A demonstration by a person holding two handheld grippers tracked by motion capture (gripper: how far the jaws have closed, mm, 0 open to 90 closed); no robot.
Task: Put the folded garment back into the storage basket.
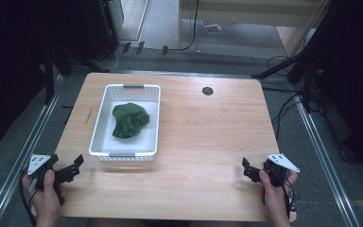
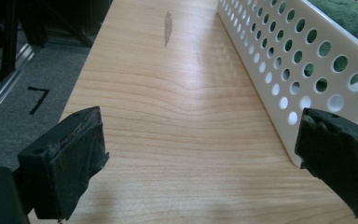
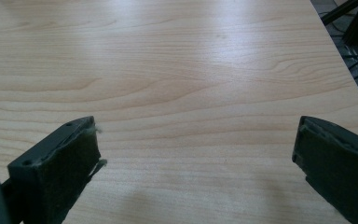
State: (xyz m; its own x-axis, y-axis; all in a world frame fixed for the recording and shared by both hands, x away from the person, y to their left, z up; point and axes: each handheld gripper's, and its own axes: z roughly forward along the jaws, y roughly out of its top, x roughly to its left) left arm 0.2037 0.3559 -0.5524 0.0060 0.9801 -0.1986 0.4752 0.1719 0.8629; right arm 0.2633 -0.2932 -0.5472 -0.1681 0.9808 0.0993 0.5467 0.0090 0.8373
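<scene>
A crumpled dark green cloth lies inside a white perforated basket on the left half of the wooden table. My left gripper is held at the table's front left corner, just left of the basket's near end, open with nothing between its jaws. In the left gripper view the basket's side wall runs along the right, with the green cloth above its rim. My right gripper rests at the front right of the table, open over bare wood, far from the basket.
A small dark round cap sits in the table top near the far edge. A dark scuff marks the wood left of the basket. Metal rails run along both sides of the table, with cables and stands on the floor beyond.
</scene>
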